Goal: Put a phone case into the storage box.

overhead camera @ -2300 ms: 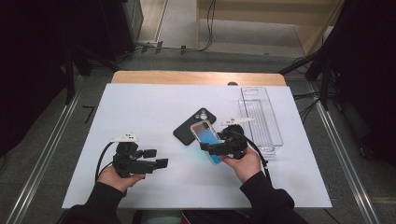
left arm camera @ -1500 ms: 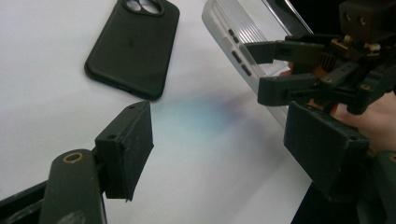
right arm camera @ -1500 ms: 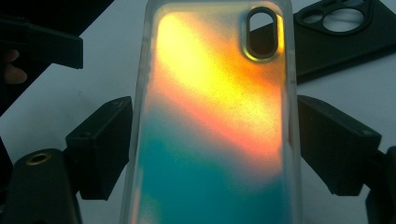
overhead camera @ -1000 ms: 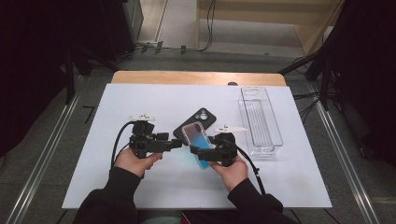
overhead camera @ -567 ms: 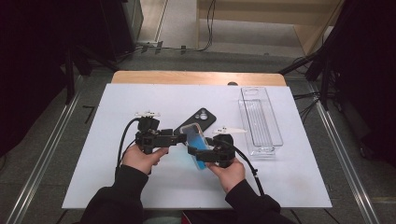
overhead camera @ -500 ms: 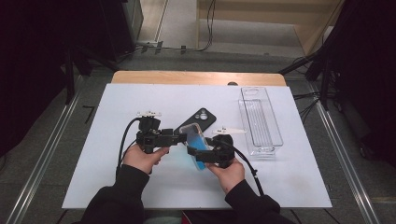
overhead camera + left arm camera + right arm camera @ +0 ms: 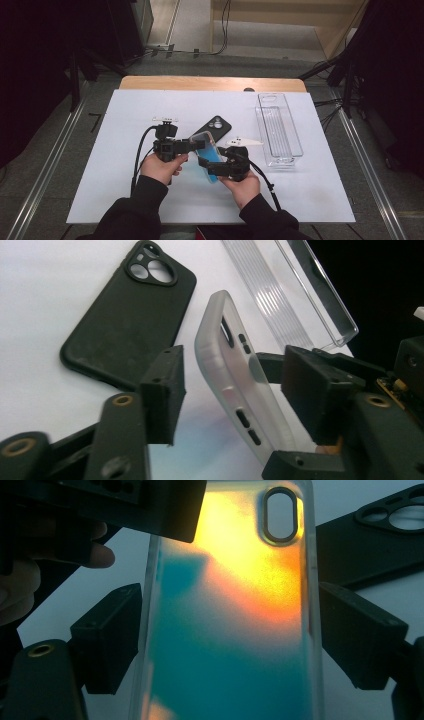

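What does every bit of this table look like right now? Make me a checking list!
Surface: white sheet over a wooden table, flat.
Job's things: clear phone case with a blue and orange shine, lifted off the sheet and tilted.
Clutter: black phone case lying flat; empty clear tray at the right.
Grippers: right tool clamps the clear phone case by its long edges. The left tool has just been closing with the case's top end between its jaws, and one pad is not yet touching.
Cables: one black cable trails from each tool.
Surroundings: grey floor with rails, dark sides.
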Tool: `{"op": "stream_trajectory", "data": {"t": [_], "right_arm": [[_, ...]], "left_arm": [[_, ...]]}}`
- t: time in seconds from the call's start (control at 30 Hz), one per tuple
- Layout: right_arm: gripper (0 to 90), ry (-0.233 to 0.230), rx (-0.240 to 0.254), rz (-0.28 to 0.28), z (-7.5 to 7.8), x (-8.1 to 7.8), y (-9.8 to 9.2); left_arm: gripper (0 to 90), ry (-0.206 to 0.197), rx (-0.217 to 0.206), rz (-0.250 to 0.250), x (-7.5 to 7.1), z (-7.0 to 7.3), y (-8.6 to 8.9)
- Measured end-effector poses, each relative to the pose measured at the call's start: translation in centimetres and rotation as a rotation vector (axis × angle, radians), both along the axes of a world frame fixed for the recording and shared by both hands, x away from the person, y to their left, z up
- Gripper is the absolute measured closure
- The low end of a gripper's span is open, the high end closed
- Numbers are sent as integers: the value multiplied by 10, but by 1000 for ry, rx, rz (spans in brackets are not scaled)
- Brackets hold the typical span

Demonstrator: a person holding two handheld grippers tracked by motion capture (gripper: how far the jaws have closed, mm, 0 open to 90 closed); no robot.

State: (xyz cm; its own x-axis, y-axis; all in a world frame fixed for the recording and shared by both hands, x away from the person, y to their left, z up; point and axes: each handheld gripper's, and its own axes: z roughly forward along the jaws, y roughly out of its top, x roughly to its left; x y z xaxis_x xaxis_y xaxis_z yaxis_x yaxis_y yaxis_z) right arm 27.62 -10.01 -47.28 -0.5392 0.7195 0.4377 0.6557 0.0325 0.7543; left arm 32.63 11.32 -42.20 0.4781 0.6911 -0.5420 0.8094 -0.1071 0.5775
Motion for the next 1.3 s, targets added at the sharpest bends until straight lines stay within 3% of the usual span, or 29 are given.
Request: {"op": "stream_trajectory", "data": {"t": [0.17, 0.2, 0.33, 0.6, 0.73, 0.8, 1.0, 1.1, 1.23, 1.27, 1.3], "right_arm": [[142, -16, 9, 10, 0, -1, 2], [143, -25, 11, 15, 0, -2, 3], [142, -34, 18, 21, 0, -1, 4], [142, -65, 8, 27, -1, -1, 5], [143, -76, 29, 30, 2, 0, 4], [143, -91, 29, 32, 4, -1, 4], [93, -106, 0, 56, 9, 1, 5], [0, -116, -42, 98, 10, 2, 7], [0, -115, -64, 146, 12, 4, 5], [0, -115, -69, 147, 13, 4, 4], [0, -115, -69, 147, 13, 4, 4]], "left_arm": [[580, 17, -36, 8, 0, -3, 1], [646, 24, -49, 12, 0, -2, 2], [754, 7, -59, 14, 0, 0, 5], [793, 6, -94, 23, -2, 2, 5], [809, -39, -106, 35, -8, 9, 3], [811, -36, -111, 35, -8, 10, 3], [814, 9, -184, 37, -6, 9, 9], [813, -11, -176, 30, -8, 11, 8], [812, -39, -154, 28, -10, 15, 6], [812, -74, -130, 28, -12, 18, 6], [812, -74, -130, 28, -12, 18, 6]]}}
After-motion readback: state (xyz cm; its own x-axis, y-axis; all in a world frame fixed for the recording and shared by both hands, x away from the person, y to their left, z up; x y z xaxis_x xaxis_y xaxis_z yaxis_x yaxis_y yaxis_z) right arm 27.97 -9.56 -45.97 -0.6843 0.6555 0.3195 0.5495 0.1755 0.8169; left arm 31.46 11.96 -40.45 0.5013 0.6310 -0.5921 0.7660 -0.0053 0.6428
